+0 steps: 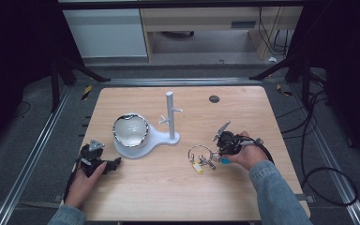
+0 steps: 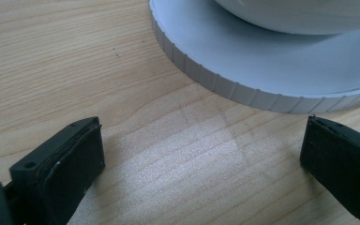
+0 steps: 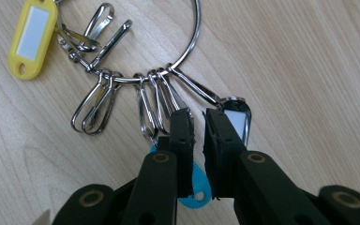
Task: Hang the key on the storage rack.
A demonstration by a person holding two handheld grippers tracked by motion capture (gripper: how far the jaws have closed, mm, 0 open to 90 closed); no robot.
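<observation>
A metal key ring (image 1: 199, 151) lies on the wooden table (image 1: 178, 187), right of the middle. It carries several wire clips (image 3: 93, 108), a yellow tag (image 3: 32, 35), a blue tag (image 3: 198, 183) and a dark tag (image 3: 238, 119). My right gripper (image 1: 219, 149) (image 3: 199, 115) rests low over the ring's near side, its jaws almost together. The slit between them holds nothing I can see, and the blue tag lies under them. My left gripper (image 1: 115, 163) (image 2: 201, 150) stands open on bare wood just short of the white stand's round base (image 2: 225, 84).
The white stand (image 1: 143, 140) holds a shiny bowl (image 1: 130, 129) on its round base and an upright post with short pegs (image 1: 170, 115). A dark grommet (image 1: 214, 99) sits near the table's far edge. Bare wood lies along the front.
</observation>
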